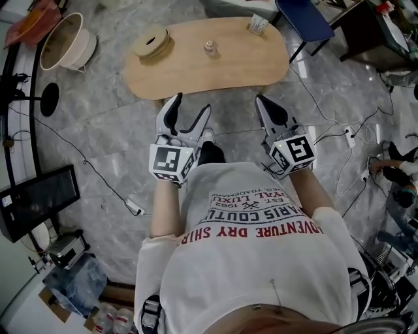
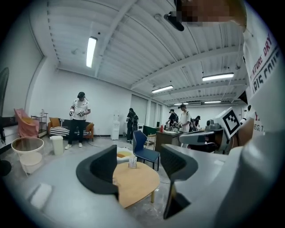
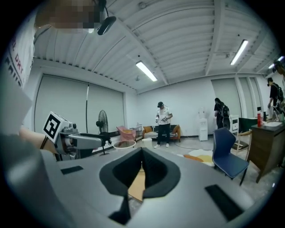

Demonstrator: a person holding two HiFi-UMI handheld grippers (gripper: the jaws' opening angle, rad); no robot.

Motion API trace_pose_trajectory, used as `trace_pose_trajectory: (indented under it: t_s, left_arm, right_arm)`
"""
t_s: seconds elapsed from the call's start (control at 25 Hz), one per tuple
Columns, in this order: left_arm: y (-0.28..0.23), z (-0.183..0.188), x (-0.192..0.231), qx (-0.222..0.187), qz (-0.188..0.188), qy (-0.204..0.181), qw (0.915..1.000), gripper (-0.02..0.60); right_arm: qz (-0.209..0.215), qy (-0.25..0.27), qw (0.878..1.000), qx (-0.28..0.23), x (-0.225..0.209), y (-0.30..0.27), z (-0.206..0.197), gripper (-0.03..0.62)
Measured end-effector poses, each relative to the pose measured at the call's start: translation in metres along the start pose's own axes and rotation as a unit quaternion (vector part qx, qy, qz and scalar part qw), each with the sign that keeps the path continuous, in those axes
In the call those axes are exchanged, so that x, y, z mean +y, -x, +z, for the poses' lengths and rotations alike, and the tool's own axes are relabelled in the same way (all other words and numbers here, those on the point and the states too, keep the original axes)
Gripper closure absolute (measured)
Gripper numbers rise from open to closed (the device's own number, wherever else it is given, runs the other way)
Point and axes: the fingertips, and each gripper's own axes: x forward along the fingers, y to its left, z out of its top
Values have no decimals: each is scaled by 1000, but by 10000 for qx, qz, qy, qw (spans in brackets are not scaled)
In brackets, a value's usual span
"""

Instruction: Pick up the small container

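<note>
A low wooden table (image 1: 228,68) stands ahead of me on the marble floor. On it sit a small tan container (image 1: 209,47), a flat round spool (image 1: 151,44) and a clear holder (image 1: 258,25) at the far right edge. My left gripper (image 1: 191,104) hovers short of the table's near edge, jaws open and empty. In the left gripper view, the left gripper (image 2: 139,164) frames the table (image 2: 136,182) and the clear holder (image 2: 132,162). My right gripper (image 1: 261,99) is shut with nothing in it, also short of the table. The right gripper view shows the right gripper (image 3: 141,156) with pads touching.
A blue chair (image 1: 304,19) stands beyond the table's right end. A round beige tub (image 1: 65,40) and a fan base (image 1: 49,99) are at the left, with a monitor (image 1: 39,199) lower left. Cables and a power strip (image 1: 134,207) lie on the floor. People stand far off (image 2: 79,118).
</note>
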Motion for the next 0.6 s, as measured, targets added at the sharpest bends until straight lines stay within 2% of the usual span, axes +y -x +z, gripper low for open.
trace_pose_trajectory:
  t_s: [0.2,0.32,0.44,0.6]
  left_arm:
    - [-45,1,69,215,-156,43,9996,291]
    - [-72,-15,99,491,-248,-24,9985,291]
    - [-101,-39,114,783,-399,-148,9960,291]
    - [-144,-69,118,960,-551,-119,9938,291]
  right_arm:
    - [-139,-110,9998,134,-21,-82,11,588]
    - [-206,-222,9993,237,-33,-119,8,588]
    - [-168,-341,9984,411,-45,-147,-4,588]
    - [-48,-373,9975,596,-74,-176,-22,588]
